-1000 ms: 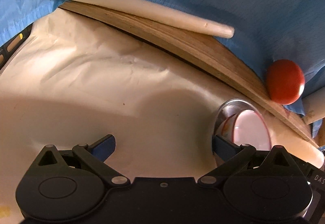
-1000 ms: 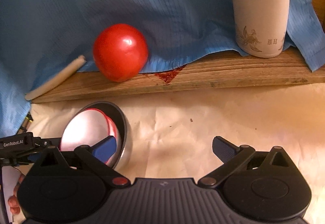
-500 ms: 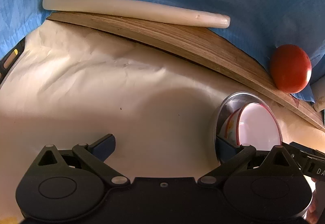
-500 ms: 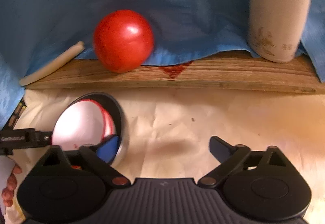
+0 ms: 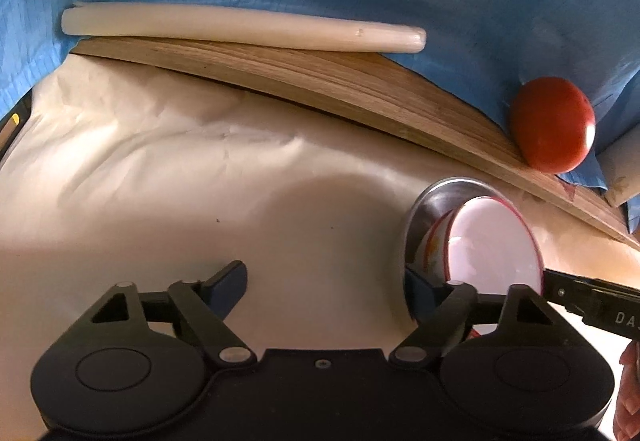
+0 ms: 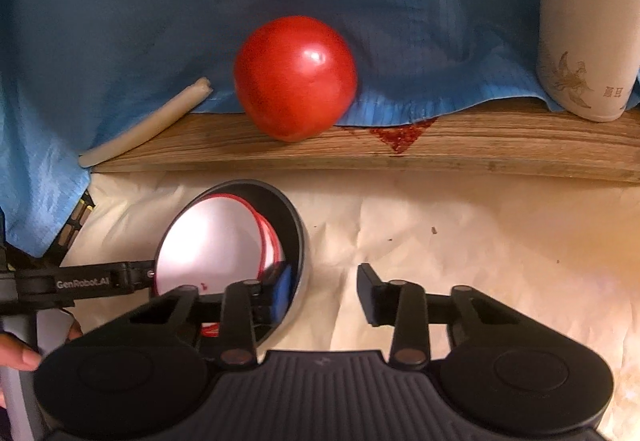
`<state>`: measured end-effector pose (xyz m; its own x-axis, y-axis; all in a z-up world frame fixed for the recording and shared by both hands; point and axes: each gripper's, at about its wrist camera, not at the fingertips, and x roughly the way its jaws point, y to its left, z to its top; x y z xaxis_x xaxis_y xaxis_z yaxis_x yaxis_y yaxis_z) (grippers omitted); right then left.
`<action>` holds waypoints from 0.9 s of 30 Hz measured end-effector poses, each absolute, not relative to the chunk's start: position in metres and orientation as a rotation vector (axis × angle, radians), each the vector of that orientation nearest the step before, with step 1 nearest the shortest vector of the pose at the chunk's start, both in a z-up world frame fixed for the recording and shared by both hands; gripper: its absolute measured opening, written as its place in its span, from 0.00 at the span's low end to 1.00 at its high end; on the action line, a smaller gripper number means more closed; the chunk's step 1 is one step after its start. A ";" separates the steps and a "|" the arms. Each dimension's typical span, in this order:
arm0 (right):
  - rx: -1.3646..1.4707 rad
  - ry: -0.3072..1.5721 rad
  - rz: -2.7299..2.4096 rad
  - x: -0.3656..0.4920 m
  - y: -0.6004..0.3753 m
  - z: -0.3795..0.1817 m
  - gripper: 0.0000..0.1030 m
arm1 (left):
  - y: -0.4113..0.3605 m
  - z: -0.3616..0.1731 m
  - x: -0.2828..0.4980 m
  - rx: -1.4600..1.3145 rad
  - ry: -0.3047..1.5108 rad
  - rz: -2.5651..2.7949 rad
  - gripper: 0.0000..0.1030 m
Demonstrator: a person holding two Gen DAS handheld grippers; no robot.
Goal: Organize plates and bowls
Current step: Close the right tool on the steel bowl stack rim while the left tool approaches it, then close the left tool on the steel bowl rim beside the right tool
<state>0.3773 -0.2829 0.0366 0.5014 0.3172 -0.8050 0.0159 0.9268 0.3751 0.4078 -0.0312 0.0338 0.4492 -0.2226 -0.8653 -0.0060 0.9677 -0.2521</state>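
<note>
My left tongs (image 5: 324,283) stand with jaws wide apart over the cream paper sheet (image 5: 200,177), nothing between them; the right-hand finger (image 5: 420,287) sits at the near-left rim of the round steel bowl (image 5: 436,197), though I cannot tell if it touches. My right tongs (image 6: 326,291) also stand apart, less widely: the left finger (image 6: 280,291) is inside the steel bowl (image 6: 294,237), the right finger (image 6: 370,293) outside it over the paper (image 6: 480,233), so the bowl's right wall lies between the 2 fingers; contact cannot be judged. Task items: the steel bowl rests on the paper just near of the long wooden board (image 6: 480,145), with 1 white bowl with a red rim (image 6: 212,241) nested in it, tilted. In the left view that white bowl (image 5: 492,241) leans up toward the right and shows a red-orange band on its outer wall. A red tomato (image 6: 294,77) sits on the board's edge against the blue cloth (image 6: 120,21), directly beyond the bowls. A pale cream stick (image 5: 240,27) lies along the board to the far left. A cream insulated flask with a metal lid (image 6: 584,41) stands upright on the board at far right. A red stain (image 6: 400,133) marks the board right of the tomato.
</note>
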 end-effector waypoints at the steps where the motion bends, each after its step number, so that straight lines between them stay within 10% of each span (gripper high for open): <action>1: 0.367 1.037 0.194 0.377 -0.283 0.037 0.32 | -0.032 0.033 0.408 -0.238 1.098 -0.139 0.76; 22: 0.502 1.053 0.181 0.375 -0.284 0.033 0.12 | -0.040 0.038 0.396 -0.344 1.066 -0.209 0.14; 27: 0.531 1.057 0.169 0.376 -0.285 0.031 0.11 | -0.035 0.037 0.393 -0.391 1.069 -0.218 0.14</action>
